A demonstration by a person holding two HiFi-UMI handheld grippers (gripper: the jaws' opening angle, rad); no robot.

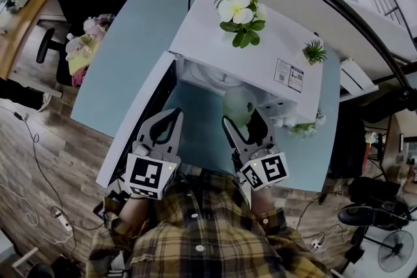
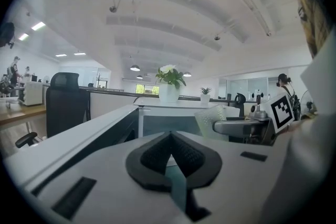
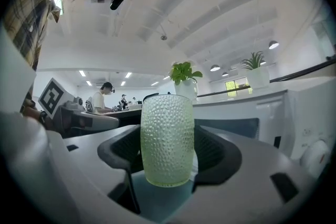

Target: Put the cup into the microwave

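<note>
The dimpled green glass cup [image 3: 168, 139] is clamped between the jaws of the right gripper [image 1: 242, 119], which are closed on its sides. Its long axis stands upright, mouth upward, at right angles to the reach of the jaws. Whether its base touches the teal table [image 1: 130, 62] below cannot be told. Just to the left of the right gripper, the left gripper [image 1: 174, 115] is held with its jaws pressed together on nothing.

Directly ahead of the right gripper's tips lies the open cavity [image 1: 208, 78] of the white microwave [image 1: 260, 52]. The coming move is therefore judged to be a short, straight push forward with the cup upright, and the right gripper is the one placed to make it. The opened door [image 1: 146, 97] is swung out along the outer side of the left gripper, so the mouth of the cavity is left unblocked. The upper edge of the opening is judged to be the edge that the cup's rim must clear.

Further off, on top of the microwave, a potted white flower [image 1: 238, 10] and a small green plant [image 1: 315, 51] are set, well out of the path
</note>
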